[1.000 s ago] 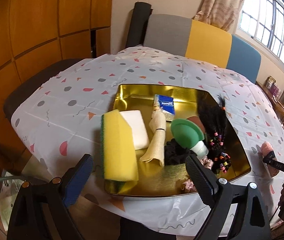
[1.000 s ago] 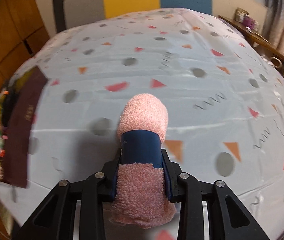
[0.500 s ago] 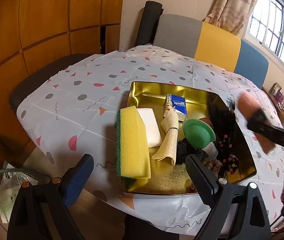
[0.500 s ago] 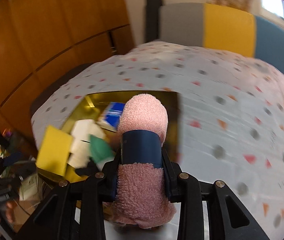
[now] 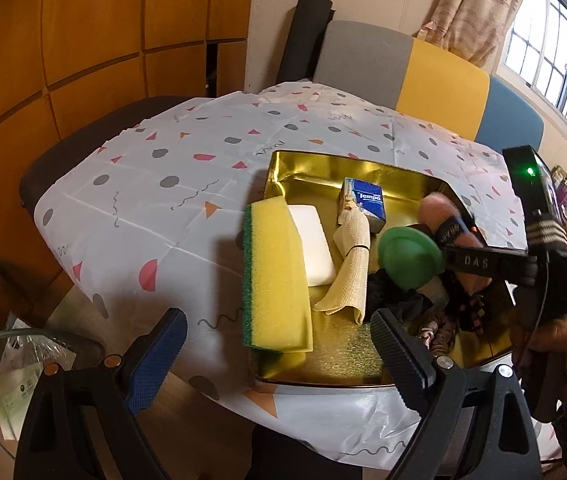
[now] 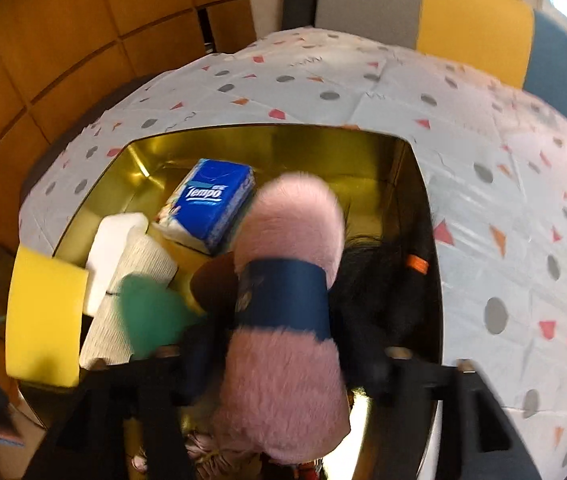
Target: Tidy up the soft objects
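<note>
hovering over gold tray (image 6: 267,136), pink towel roll (image 6: 287,320) (blurred, seemingly clamped), left gripper (image 5: 279,352) empty

Left claw (image 5: 275,360) spread wide and bare, right claw (image 6: 283,360) clamped, right hand (image 5: 555,344) gripping handle

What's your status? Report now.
Right gripper shut on pink towel, over gold tray. Left gripper open, empty. Tray crowded: sponge, tissues, wig.

Left: high, back — right: close; share tray (image 5: 323,372) (image 6: 363,140).
</note>
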Available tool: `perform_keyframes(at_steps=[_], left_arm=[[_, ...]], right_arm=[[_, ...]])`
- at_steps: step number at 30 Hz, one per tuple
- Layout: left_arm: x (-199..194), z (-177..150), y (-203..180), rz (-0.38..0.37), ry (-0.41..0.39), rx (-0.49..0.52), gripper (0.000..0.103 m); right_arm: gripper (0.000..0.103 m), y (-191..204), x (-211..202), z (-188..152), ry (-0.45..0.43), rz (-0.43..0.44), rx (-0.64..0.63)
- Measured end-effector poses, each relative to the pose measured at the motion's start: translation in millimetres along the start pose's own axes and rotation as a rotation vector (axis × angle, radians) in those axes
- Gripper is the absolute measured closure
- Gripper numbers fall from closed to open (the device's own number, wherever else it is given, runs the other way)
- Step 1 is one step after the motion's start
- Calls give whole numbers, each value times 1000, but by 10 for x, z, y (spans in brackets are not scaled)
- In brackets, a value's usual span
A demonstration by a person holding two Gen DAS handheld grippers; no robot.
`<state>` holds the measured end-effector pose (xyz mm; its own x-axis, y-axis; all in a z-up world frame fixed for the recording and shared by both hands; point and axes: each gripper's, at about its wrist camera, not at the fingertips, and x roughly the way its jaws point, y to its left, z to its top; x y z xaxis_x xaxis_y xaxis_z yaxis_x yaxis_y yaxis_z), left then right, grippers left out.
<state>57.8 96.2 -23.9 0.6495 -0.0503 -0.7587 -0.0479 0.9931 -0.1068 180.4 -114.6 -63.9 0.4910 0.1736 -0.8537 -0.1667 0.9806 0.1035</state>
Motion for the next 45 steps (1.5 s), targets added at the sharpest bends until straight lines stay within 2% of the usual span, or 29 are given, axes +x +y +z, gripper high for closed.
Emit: perform_keyframes(at_steps=[9, 20, 22, 25, 28, 36, 38, 42, 45], left_arm=[[-51, 41, -119, -4, -18, 25, 8], [-172, 43, -194, 10, -43, 42, 8], [-196, 33, -224, 10, -46, 46, 8], [-233, 22, -261, 13, -55, 50, 8], [-281, 13, -308, 18, -68, 52, 8], [-443, -13, -420, 50, -119, 49, 8], [-492, -31, -453, 60, -132, 45, 8], [-604, -90, -514, 77, -176, 46, 8], [-655, -119, -546, 91, -193, 46, 8]], right_arm=[[37, -77, -101, -70, -44, 16, 21], [26, -57, -395, -264, -131, 16, 26], [24, -37, -479, -295, -156, 6, 22], [15, -17, -608, -351, -191, -8, 15], [15, 2, -745, -431, -227, -25, 9], [8, -36, -1178, -808, -351, -135, 53], [2, -48, -1309, -952, -396, -169, 77], [2, -16, -1439, -1152, -426, -180, 78], [2, 8, -1479, -1182, -432, -173, 67]])
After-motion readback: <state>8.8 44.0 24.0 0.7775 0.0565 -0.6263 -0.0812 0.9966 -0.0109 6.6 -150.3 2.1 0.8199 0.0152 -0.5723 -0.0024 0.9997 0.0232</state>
